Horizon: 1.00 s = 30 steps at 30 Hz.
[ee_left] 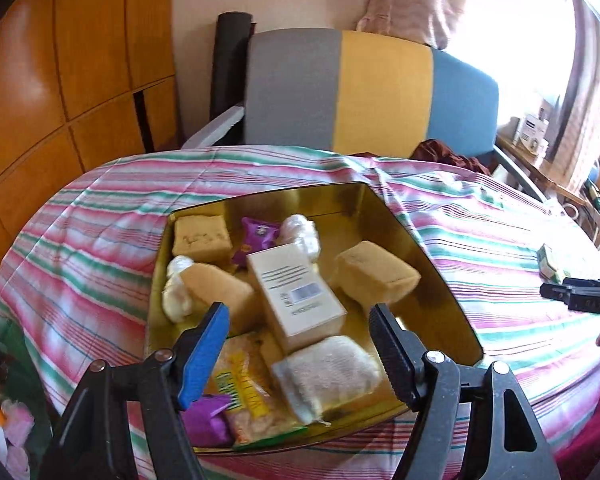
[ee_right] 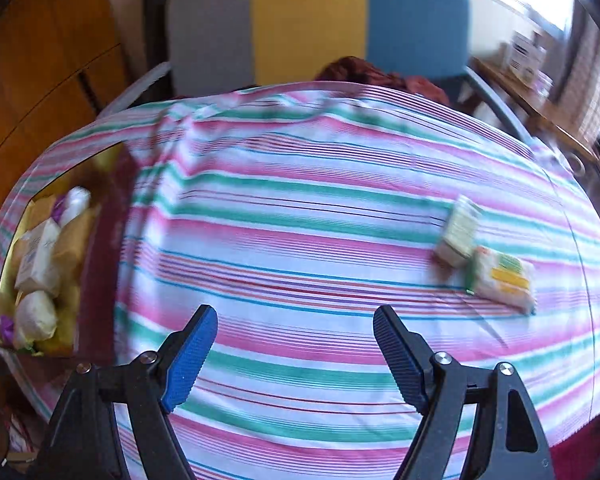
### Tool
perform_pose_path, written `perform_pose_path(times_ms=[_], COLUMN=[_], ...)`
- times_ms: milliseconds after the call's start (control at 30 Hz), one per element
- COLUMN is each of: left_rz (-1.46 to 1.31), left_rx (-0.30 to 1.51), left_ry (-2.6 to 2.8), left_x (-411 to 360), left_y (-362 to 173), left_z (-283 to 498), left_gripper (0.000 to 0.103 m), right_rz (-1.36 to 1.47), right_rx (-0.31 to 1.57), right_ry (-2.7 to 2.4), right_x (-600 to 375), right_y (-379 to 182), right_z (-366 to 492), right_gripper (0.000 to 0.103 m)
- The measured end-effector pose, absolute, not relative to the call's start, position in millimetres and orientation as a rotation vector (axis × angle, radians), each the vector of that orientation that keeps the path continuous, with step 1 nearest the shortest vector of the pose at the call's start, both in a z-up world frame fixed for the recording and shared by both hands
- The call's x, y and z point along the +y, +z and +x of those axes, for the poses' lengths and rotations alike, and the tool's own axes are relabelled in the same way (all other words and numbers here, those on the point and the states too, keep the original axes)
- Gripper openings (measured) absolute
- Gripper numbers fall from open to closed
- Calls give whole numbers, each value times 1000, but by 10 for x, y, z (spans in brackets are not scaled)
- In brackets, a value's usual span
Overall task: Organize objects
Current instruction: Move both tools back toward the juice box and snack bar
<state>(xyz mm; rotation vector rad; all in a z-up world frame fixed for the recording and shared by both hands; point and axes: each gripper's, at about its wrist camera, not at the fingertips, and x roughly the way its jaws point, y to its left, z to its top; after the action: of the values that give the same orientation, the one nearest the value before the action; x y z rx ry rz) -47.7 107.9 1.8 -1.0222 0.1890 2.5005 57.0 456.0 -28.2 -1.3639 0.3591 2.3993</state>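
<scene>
A: Looking at edges first — where is there room?

B: The striped cloth (ee_right: 300, 240) lies bare from the tin's (ee_left: 452, 280) right wall across to two packets near the right edge. A chair (ee_left: 380, 92) stands close behind the far edge.

A: And the tongs?

B: The left gripper (ee_left: 296, 316) hangs over the tin's near end, jaws wide, holding nothing and touching nothing. The right gripper (ee_right: 296, 320) hovers over bare cloth, jaws equally wide, empty too.

A: Count what's in the tin.

B: Three tan blocks (ee_left: 374, 272), one white box (ee_left: 296, 296) leaning across the middle, two purple packets (ee_left: 256, 236), one yellow packet (ee_left: 248, 396), one white pad (ee_left: 328, 372) in wrap, and two or three white bundles (ee_left: 304, 232); I cannot tell exactly.

A: Outside it?

B: A green box (ee_right: 458, 230) and a yellow-green pack (ee_right: 502, 280), touching, well apart from the tin.
</scene>
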Motion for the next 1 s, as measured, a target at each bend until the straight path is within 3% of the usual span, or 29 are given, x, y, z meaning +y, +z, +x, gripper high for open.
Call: perform_pose_path(times_ms=[333,467,1000], left_rz=[-987,-970,-960], left_rx=[279,299,412], left_ry=[2395,2345,2079], left_x=[1564,1805,3362], left_y=[62,88,-26], left_z=[-332,-283,-135], left_gripper=[78,78,77], right_rz=[-1112,-1009,-819], right_rx=[494,686,1030], right_ry=[2160,1964,1769], right_x=[5575,5931,6298], right_y=[-245,-393,-476], right_z=[1093,1435,2034], right_gripper=[82,82,82])
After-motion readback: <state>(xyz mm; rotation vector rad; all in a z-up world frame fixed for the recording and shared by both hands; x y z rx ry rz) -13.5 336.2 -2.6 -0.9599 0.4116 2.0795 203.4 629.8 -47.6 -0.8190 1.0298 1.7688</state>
